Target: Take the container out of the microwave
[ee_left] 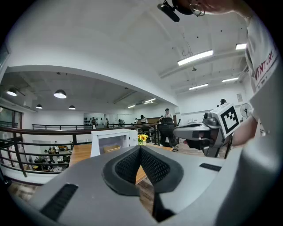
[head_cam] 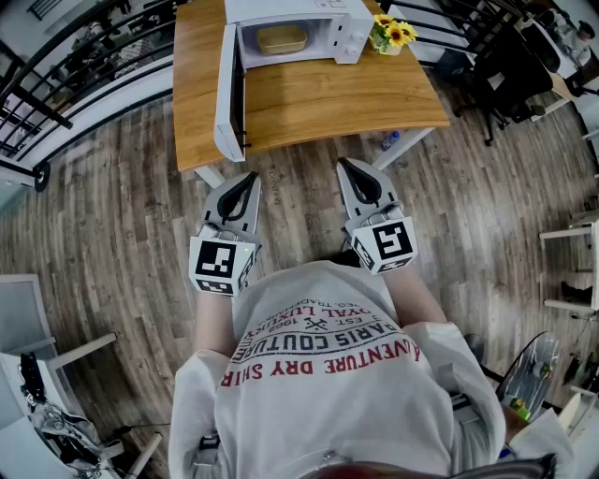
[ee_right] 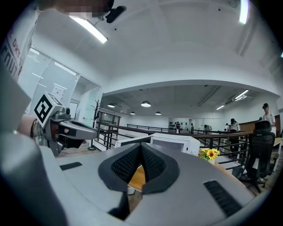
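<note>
A white microwave (head_cam: 298, 26) stands at the far side of the wooden table (head_cam: 318, 98), its door (head_cam: 229, 89) swung wide open to the left. Inside it lies a tan lidded container (head_cam: 281, 39), which also shows small in the left gripper view (ee_left: 111, 148). My left gripper (head_cam: 251, 177) and right gripper (head_cam: 345, 165) hang side by side close to my chest, short of the table's near edge. Both point level toward the microwave. Each has its jaws shut with nothing between them, as their own views show (ee_left: 140, 148) (ee_right: 141, 145).
A small pot of sunflowers (head_cam: 391, 35) stands right of the microwave. Black office chairs (head_cam: 510, 70) sit beyond the table's right side, and a black railing (head_cam: 56, 84) runs at the left. White chairs stand on the wood floor at both lower sides.
</note>
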The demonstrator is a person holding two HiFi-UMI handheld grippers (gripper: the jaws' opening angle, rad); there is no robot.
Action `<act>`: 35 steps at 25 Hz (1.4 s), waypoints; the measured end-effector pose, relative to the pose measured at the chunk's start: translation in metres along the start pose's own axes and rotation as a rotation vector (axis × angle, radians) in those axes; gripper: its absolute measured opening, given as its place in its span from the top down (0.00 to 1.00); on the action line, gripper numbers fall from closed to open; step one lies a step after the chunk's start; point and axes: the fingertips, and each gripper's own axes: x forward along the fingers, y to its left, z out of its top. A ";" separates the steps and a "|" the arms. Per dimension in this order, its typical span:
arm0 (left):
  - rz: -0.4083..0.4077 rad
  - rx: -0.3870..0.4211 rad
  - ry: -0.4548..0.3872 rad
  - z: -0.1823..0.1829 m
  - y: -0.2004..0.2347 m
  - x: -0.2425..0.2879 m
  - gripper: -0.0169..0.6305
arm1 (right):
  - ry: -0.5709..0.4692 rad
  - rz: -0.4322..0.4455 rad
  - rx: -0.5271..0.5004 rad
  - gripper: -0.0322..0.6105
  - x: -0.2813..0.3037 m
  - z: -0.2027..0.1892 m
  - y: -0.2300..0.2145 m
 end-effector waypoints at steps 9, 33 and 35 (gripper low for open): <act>-0.006 -0.006 -0.004 -0.002 0.005 0.000 0.95 | 0.003 -0.005 -0.005 0.91 0.002 -0.001 0.004; -0.032 -0.057 0.010 -0.011 0.002 0.026 0.95 | 0.022 -0.065 0.016 0.60 0.010 -0.007 -0.035; -0.025 -0.054 0.015 -0.012 0.004 0.035 0.95 | 0.023 -0.062 0.025 0.60 0.018 -0.012 -0.043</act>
